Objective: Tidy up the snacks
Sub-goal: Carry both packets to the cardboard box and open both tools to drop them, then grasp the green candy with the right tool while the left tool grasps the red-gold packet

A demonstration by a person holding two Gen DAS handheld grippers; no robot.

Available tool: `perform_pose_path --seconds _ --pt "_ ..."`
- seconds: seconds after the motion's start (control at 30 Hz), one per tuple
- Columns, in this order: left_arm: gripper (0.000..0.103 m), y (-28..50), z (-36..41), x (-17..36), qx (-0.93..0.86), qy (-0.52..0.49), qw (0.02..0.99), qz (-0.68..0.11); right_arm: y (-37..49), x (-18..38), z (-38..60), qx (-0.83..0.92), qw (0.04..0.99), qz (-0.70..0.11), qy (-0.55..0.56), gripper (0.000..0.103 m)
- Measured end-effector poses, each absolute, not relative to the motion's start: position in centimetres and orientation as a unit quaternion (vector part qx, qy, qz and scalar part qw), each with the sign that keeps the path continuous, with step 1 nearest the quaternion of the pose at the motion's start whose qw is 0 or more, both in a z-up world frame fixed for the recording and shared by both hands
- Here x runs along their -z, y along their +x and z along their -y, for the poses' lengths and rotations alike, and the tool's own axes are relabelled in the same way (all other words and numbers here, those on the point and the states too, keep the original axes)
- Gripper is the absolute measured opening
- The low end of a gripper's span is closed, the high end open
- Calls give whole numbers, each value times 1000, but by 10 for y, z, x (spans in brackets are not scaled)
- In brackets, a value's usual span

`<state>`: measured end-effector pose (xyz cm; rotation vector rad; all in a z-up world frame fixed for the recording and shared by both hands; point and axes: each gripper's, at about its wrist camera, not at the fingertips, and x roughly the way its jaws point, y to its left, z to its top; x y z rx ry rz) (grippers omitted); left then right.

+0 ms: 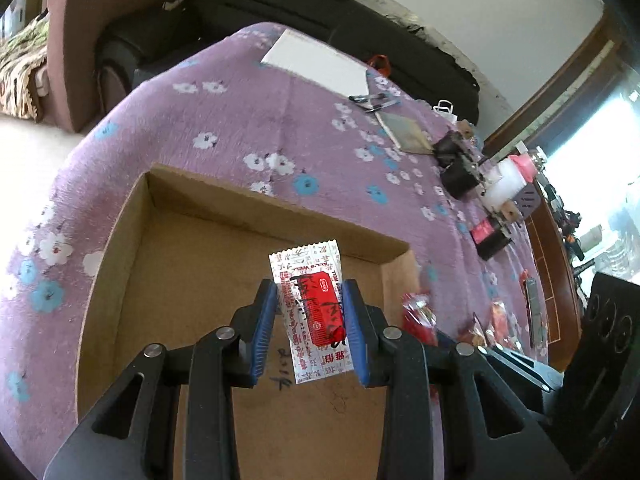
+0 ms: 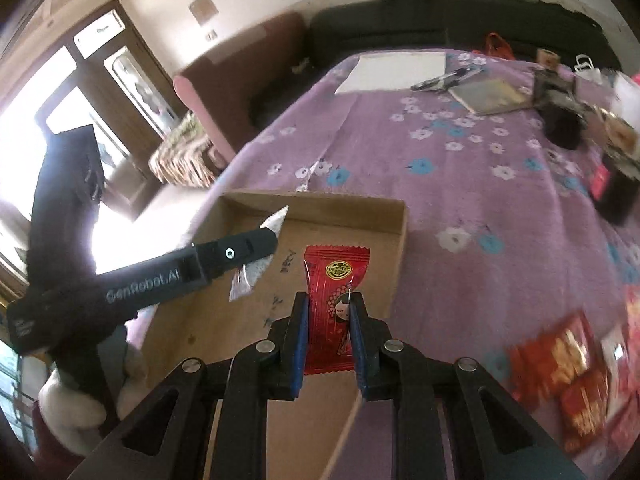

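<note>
Left gripper [image 1: 310,300]: jaws narrow, blue pads pressed on both long edges of a white-and-red sachet [image 1: 314,308] — held upright over the box.
Right gripper [image 2: 330,312]: jaws drawn close on a red candy wrapper [image 2: 334,308], pinched at its sides, its crimped top edge standing above the fingertips.
White-and-red sachet: flat foil packet with red print and a solid red panel; seen edge-on from the right wrist view as a silvery sliver in the other gripper's tip.
Red candy wrapper: glossy, with a round yellow-green seal and a small cartoon face lower down.
Cardboard box [image 1: 168,264]: shallow, open-topped, brown, with some pen marks on its floor; both held items hang above it.
Purple floral cloth [image 1: 248,120]: covers the surface under the box.
Loose snacks [image 2: 560,368]: red packets lying on the cloth to the right of the box — blurred, so their print cannot be read.
Far end of cloth: a white sheet [image 1: 320,64], pens [image 1: 372,101] and a small notebook [image 1: 406,132] lie near one another.
Beyond: a black sofa [image 1: 320,8] along the wall.
</note>
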<state>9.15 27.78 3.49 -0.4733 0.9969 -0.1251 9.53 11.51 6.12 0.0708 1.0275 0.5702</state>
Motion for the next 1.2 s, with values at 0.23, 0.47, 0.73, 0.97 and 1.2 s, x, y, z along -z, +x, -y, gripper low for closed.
perform_pose_path --seconds 0.23,0.47,0.73,0.97,1.2 --pt "34 97 -281 -28 53 -235 846 -476 115 -47 -135 -255 834 -489 5 24" --pt "36 86 -290 -37 32 -250 849 -465 107 -67 -127 -259 848 -463 9 33" --pt "50 23 -285 -71 65 -273 857 -433 85 -96 -42 -206 882 -424 6 43" --pt "52 -13 -250 -88 95 -261 866 -416 90 -54 -3 -151 871 -468 3 43" --pt "52 -23 -217 -87 114 -241 865 -426 103 -30 -15 -123 871 -474 -33 42"
